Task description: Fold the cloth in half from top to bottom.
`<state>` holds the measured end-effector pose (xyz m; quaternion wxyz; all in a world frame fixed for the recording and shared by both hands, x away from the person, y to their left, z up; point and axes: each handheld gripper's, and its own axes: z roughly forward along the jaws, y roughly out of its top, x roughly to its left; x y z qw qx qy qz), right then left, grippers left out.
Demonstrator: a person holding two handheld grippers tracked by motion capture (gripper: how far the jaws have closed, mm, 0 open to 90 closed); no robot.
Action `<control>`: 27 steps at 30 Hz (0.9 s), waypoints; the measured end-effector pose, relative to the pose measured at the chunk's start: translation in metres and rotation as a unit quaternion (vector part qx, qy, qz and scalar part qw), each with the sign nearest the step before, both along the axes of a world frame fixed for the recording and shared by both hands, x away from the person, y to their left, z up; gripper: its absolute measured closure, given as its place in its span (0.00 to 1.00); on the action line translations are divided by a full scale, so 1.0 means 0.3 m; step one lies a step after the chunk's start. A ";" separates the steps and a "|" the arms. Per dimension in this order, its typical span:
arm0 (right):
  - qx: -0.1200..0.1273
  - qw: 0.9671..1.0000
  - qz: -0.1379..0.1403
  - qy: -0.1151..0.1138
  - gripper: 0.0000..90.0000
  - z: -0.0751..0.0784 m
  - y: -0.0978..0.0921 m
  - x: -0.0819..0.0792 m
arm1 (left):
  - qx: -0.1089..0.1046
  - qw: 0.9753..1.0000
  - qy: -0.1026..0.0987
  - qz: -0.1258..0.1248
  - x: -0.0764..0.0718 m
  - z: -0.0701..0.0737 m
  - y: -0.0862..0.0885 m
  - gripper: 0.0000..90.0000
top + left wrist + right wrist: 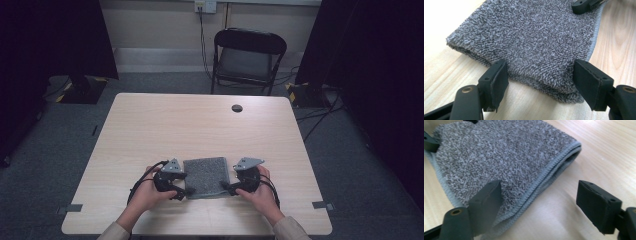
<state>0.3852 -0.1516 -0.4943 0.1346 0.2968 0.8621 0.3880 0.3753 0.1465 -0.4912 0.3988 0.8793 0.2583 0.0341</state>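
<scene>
A grey terry towel (206, 176), folded into a thick square, lies on the wooden table (200, 125) near its front edge. My left gripper (188, 190) is at the towel's near left corner, jaws open on either side of the folded edge (539, 82). My right gripper (225, 187) sits at the near right corner, open. In the right gripper view its left jaw rests over the towel (506, 160), while its right jaw hangs over bare wood. Across the towel in the left gripper view, a jaw tip of the other gripper (584, 6) is visible.
A black folding chair (247, 57) stands beyond the far edge of the table. A round cable grommet (237, 108) sits in the tabletop at the back right. Dark curtains flank the room, with stand bases and cables on the floor.
</scene>
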 end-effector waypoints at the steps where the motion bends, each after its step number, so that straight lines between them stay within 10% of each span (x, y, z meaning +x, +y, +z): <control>1: 0.002 1.000 0.002 0.003 0.24 -0.001 -0.001 -0.004 | 0.002 1.000 -0.001 -0.002 0.000 0.003 -0.002 0.32; 15: 0.014 1.000 0.004 -0.010 0.24 -0.012 -0.005 -0.050 | 0.018 1.000 -0.007 -0.009 0.004 0.008 0.009 0.33; 20: 0.016 1.000 0.004 -0.010 0.24 -0.008 -0.006 -0.069 | -0.012 1.000 -0.005 -0.016 -0.010 0.046 0.025 0.46; 25: 0.014 1.000 0.006 -0.012 0.24 -0.001 -0.009 -0.072 | -0.034 0.999 -0.030 0.001 -0.011 0.072 0.026 0.38; 27: 0.013 1.000 0.008 -0.012 0.24 -0.001 -0.010 -0.076 | -0.044 0.998 -0.045 -0.001 -0.008 0.078 0.019 0.51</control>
